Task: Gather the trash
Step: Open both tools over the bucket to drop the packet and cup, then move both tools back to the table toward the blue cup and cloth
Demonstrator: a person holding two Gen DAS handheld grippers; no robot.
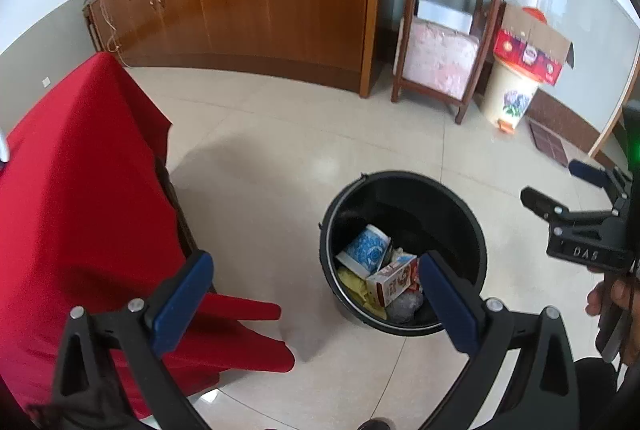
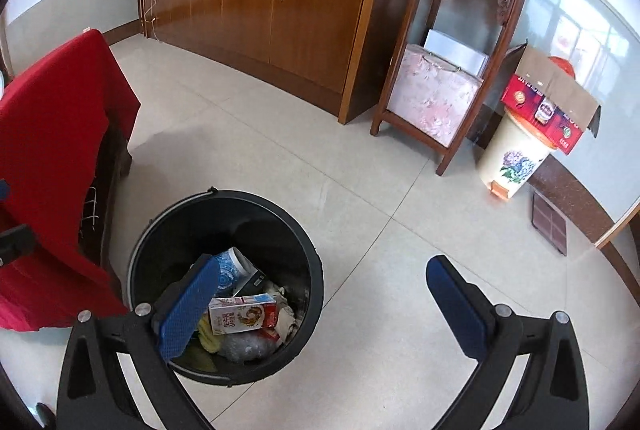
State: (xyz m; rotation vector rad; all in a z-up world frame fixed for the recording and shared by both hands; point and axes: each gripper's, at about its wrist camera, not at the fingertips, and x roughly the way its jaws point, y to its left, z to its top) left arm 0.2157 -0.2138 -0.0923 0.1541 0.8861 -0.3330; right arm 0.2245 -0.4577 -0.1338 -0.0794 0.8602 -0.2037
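"DAS" is read on the right gripper (image 1: 560, 190). Both it and the left gripper (image 1: 316, 286) are held fully open and empty above the black bucket (image 2: 312, 270), where a printed carton (image 2: 244, 318) and a blue-patterned cup (image 1: 366, 248) lie.

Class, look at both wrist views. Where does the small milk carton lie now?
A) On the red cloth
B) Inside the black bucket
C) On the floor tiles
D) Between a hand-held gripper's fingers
B: the milk carton lies among other trash inside the black bucket, and both hand-held grippers are empty.
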